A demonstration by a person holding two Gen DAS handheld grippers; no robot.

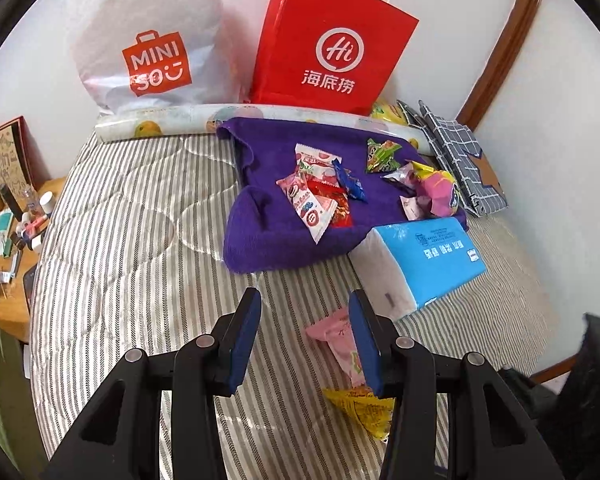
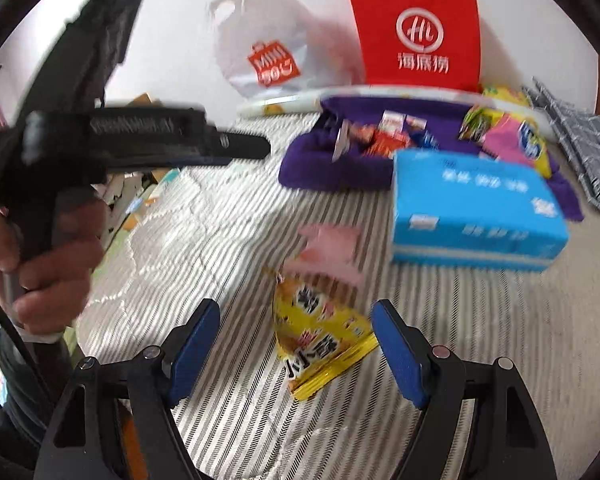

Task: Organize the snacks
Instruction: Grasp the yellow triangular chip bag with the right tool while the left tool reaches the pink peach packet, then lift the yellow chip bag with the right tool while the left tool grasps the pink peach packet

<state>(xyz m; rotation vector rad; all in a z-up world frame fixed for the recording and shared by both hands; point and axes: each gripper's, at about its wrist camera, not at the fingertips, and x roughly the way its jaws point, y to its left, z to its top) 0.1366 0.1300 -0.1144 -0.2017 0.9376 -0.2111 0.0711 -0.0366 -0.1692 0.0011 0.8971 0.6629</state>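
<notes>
Two loose snack packets lie on the striped bedding [image 1: 140, 240]: a pink one [image 1: 332, 336] [image 2: 332, 248] and a yellow one [image 1: 360, 408] [image 2: 320, 336]. My left gripper [image 1: 304, 340] is open over the bedding with nothing pressed between its blue pads; the pink packet lies just beside and partly behind its right finger. My right gripper [image 2: 298, 344] is open, and the yellow packet lies between its fingers without touching either pad. Several more snacks [image 1: 316, 196] [image 2: 384, 136] are heaped on a purple cloth [image 1: 260, 232] [image 2: 320, 168] further back.
A blue tissue pack [image 1: 432, 256] [image 2: 472, 208] lies beside the purple cloth. A red paper bag [image 1: 332, 40] [image 2: 416, 28] and a white plastic bag [image 1: 148, 40] [image 2: 260, 40] lean on the wall. A cluttered side table [image 1: 12, 220] stands left; a checked cloth [image 1: 460, 152] lies right.
</notes>
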